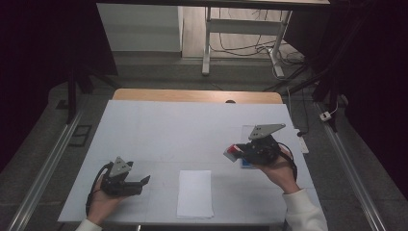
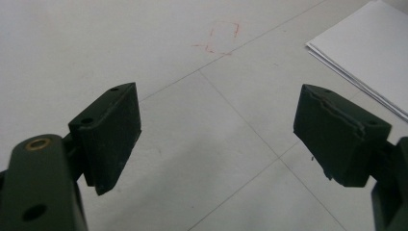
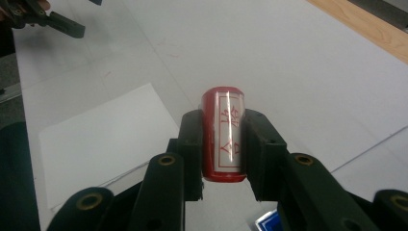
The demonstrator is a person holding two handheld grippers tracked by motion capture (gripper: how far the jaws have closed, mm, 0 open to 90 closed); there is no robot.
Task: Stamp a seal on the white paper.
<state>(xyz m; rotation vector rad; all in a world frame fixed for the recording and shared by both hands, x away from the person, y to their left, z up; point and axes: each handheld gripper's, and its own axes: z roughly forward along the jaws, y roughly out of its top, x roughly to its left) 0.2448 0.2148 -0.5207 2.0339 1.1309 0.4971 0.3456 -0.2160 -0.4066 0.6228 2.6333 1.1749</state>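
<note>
A red stamp (image 3: 225, 134) with a white label and red characters sits clamped between the jaws of my right gripper (image 3: 223, 144). In the high view that right gripper (image 1: 239, 153) is lifted above the table's right side, the red stamp (image 1: 235, 148) pointing left. A stack of white paper (image 1: 195, 193) lies at the front middle of the table; the same paper (image 3: 103, 139) lies below and left of the stamp. My left gripper (image 1: 142, 183) rests low at the front left, jaws wide apart over bare table (image 2: 211, 130), nothing between them.
A blue-and-white flat object (image 1: 248, 164) lies on the table under my right hand. The white table cover (image 1: 183, 130) ends at a wooden strip (image 1: 197, 95) at the far edge. A faint red sketch mark (image 2: 219, 38) lies ahead of the left gripper.
</note>
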